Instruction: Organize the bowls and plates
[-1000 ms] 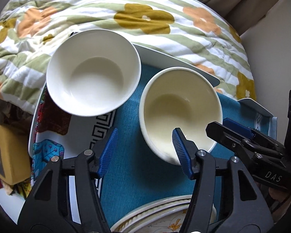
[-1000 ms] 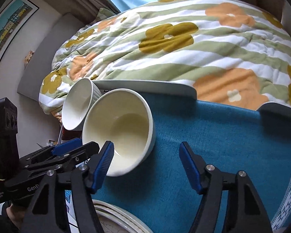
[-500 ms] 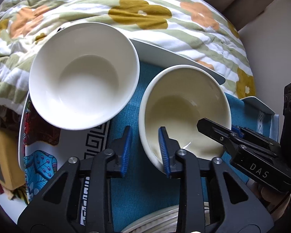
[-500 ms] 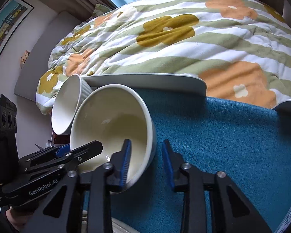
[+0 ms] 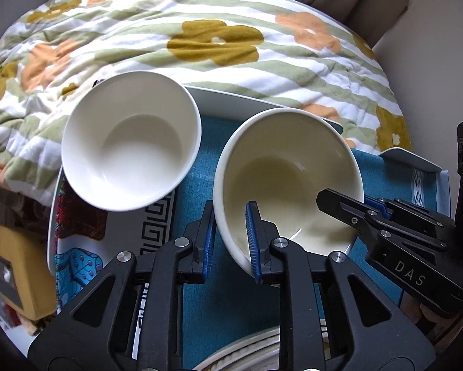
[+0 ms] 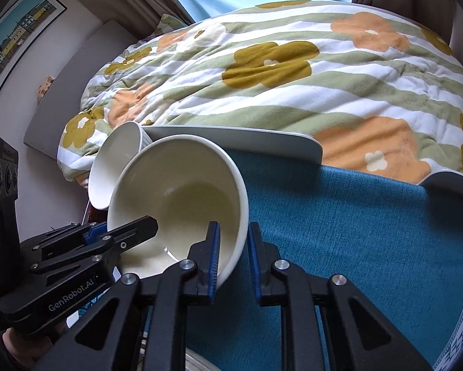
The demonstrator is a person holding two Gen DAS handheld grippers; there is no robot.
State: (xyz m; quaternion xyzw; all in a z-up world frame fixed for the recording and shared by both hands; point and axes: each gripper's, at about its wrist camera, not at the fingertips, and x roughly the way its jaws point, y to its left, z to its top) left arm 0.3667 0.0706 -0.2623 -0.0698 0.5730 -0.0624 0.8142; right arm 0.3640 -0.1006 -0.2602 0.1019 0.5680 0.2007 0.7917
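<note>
Both hand-held grippers had closed onto the same cream bowl (image 5: pixel 288 179) within the last second. A second earlier each pair of blue-padded fingers was spread wide around the bowl's rim; half a second earlier they were narrowing; now each pair pinched the rim wall. The bowl also looked higher and more tilted than before, so it was probably being lifted, a two-handed pickup that should let it be moved or stacked.

The left gripper (image 5: pixel 230 241) gripped the bowl's near left rim, one pad inside the bowl and one outside, the jaws nearly pressed together with only the wall between them. The right gripper (image 6: pixel 233 255) held the near right rim in the same way, one finger inside, one outside, narrowed to the thickness of the ceramic.

The cream bowl sat above a teal cloth (image 6: pixel 355 232) that covered a white tray (image 5: pixel 262 105), its mouth tipped toward the cameras. Just to its left was a white bowl (image 5: pixel 129 142), empty and also tilted, close to the cream bowl but whether touching could not be told. Below it lay a patterned plate (image 5: pixel 77 247) with a Greek-key border. At the near edge a stack of plates (image 5: pixel 250 355) showed partly. Beyond the tray lay a flowered, striped quilt (image 6: pixel 293 71).
</note>
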